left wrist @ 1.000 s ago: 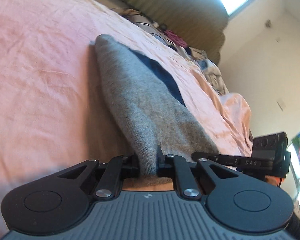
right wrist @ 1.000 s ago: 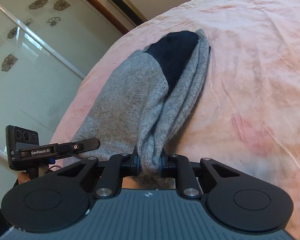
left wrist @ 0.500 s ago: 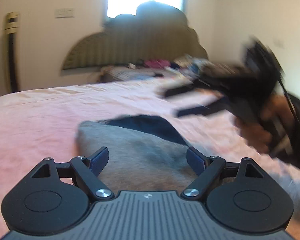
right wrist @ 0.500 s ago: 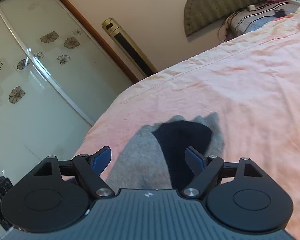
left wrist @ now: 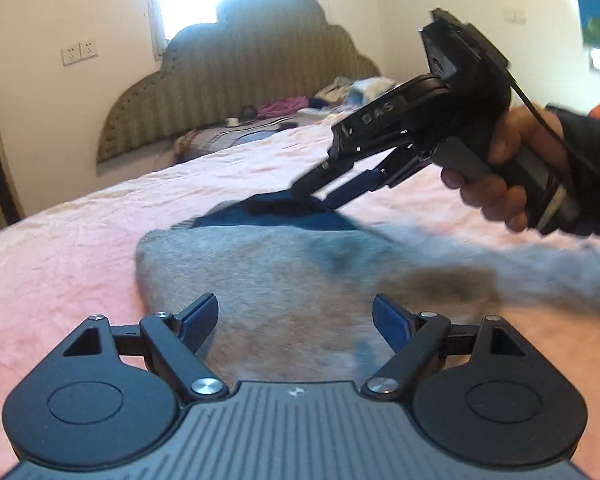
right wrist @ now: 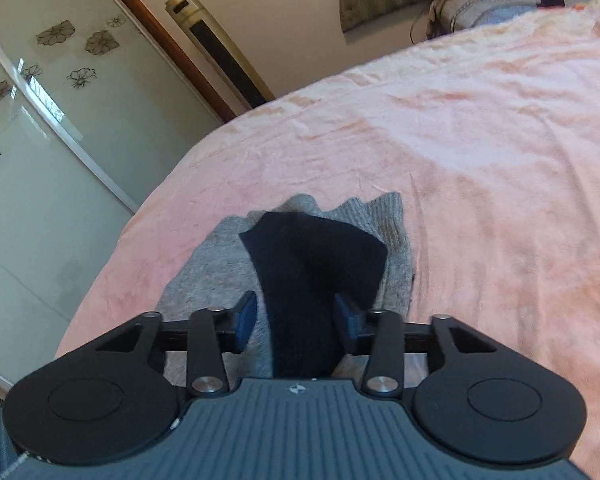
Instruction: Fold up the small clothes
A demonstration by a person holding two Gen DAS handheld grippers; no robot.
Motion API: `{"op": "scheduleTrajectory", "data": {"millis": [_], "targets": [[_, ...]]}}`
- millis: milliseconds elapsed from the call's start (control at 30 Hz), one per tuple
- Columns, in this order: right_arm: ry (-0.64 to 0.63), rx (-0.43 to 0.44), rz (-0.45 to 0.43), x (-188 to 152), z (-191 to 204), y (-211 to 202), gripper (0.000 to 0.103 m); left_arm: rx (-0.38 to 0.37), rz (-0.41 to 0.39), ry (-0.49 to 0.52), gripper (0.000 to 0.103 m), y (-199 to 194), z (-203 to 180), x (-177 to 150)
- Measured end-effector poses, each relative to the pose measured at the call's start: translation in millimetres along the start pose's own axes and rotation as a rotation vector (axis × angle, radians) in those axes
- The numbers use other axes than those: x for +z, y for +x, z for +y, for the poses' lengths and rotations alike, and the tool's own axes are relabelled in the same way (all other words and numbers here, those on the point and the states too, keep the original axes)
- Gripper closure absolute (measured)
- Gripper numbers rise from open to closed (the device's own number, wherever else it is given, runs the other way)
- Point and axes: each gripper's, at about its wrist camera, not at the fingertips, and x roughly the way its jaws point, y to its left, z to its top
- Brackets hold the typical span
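On the pink bed [right wrist: 480,152] lies the sock [right wrist: 220,264], grey with a dark navy part [right wrist: 316,264], flat on the sheet near the bed's left edge in the right wrist view.

Long axis: in the right wrist view it runs from near, under the right gripper [right wrist: 296,316], to far, where the ragged grey cuff edge and the navy part end together. In the left wrist view the sock [left wrist: 268,280] stretches from near-left toward the right, the right end blurred; the navy part [left wrist: 284,216] sits on its far side.

Left gripper [left wrist: 296,320]: fingers [left wrist: 198,320] wide apart, holding nothing. Grey knit shows between and beyond them; contact cannot be told.

Right gripper, own view: fingers [right wrist: 246,316] partly open, one each side of the navy strip. Nothing clamped; a gap shows on the left side, right side close to the fabric. In the left wrist view the same gripper [left wrist: 320,196] comes in from the right, held in a hand [left wrist: 496,172], tilted down, fingertips at the navy part, a narrow gap between them. Touch is unclear because of motion blur.

Far end of the bed: a scalloped headboard [left wrist: 252,72] and a heap of clothes [left wrist: 340,96]. Left of the bed in the right wrist view, a glass sliding door [right wrist: 48,120] with flower prints.
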Motion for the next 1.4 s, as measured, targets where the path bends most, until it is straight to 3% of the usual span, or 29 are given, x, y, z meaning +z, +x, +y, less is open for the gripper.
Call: {"op": "scheduleTrajectory", "data": {"millis": [67, 133, 167, 200, 233, 300, 433, 533, 633, 667, 700, 800, 900, 967, 1067, 1167, 1233, 1300, 1400], "targets": [[-0.039, 0.062, 0.010, -12, 20, -11, 0.032, -0.027, 0.045, -0.007, 0.018, 3, 1, -7], [-0.055, 0.064, 0.107, -26, 23, 3, 0.026, -0.007, 0.115, -0.012, 0.018, 15, 3, -21], [-0.080, 0.034, 0.148, -35, 19, 13, 0.029, -0.010, 0.099, -0.015, 0.018, 14, 5, -24], [-0.152, 0.034, 0.108, -43, 18, 9, 0.032, -0.016, 0.103, -0.030, 0.018, 11, 7, -23], [-0.160, 0.032, 0.122, -41, 17, 6, 0.034, -0.015, 0.111, -0.038, 0.019, 7, 8, -19], [-0.113, 0.007, 0.160, -25, 23, 1, 0.034, -0.025, 0.084, -0.048, 0.019, -4, 9, -13], [-0.153, 0.040, 0.063, 12, 44, 0, 0.017, -0.044, 0.044, -0.065, 0.018, -2, 8, -1], [-0.124, 0.024, 0.040, 41, 40, 35, 0.005, -0.042, 0.082, -0.077, 0.018, 20, 3, -2], [-0.097, -0.094, 0.134, 47, 17, 88, 0.006, -0.029, 0.094, -0.046, 0.019, 31, 0, -14], [-0.131, -0.129, 0.157, 38, 4, 105, 0.003, -0.020, 0.083, -0.014, 0.019, 32, -4, -19], [-0.205, -0.098, 0.097, 28, 3, 103, 0.000, -0.015, 0.084, -0.014, 0.019, 33, -4, -18], [-0.242, -0.162, 0.100, 15, 20, 93, 0.001, 0.008, 0.075, -0.038, 0.019, 23, -3, -17], [-0.256, -0.179, 0.002, 0, 40, 42, 0.006, 0.024, 0.029, -0.086, 0.018, -6, -3, -22], [-0.259, -0.138, -0.062, -20, 50, 7, 0.000, 0.049, 0.023, -0.165, 0.018, -22, 0, -31], [-0.229, -0.127, -0.069, -57, 56, -30, 0.000, 0.147, 0.061, -0.294, 0.018, -37, 5, -45], [-0.186, -0.215, -0.076, -95, 54, -53, 0.000, 0.248, 0.126, -0.420, 0.018, -43, 10, -55], [-0.136, -0.328, -0.063, -117, 50, -56, 0.000, 0.274, 0.151, -0.498, 0.018, -46, 11, -61], [-0.092, -0.409, -0.035, -141, 47, -56, 0.000, 0.294, 0.149, -0.509, 0.015, -48, 4, -61], [-0.160, -0.510, -0.055, -165, 65, -56, 0.000, 0.324, 0.179, -0.514, 0.003, -48, -7, -63]]}}
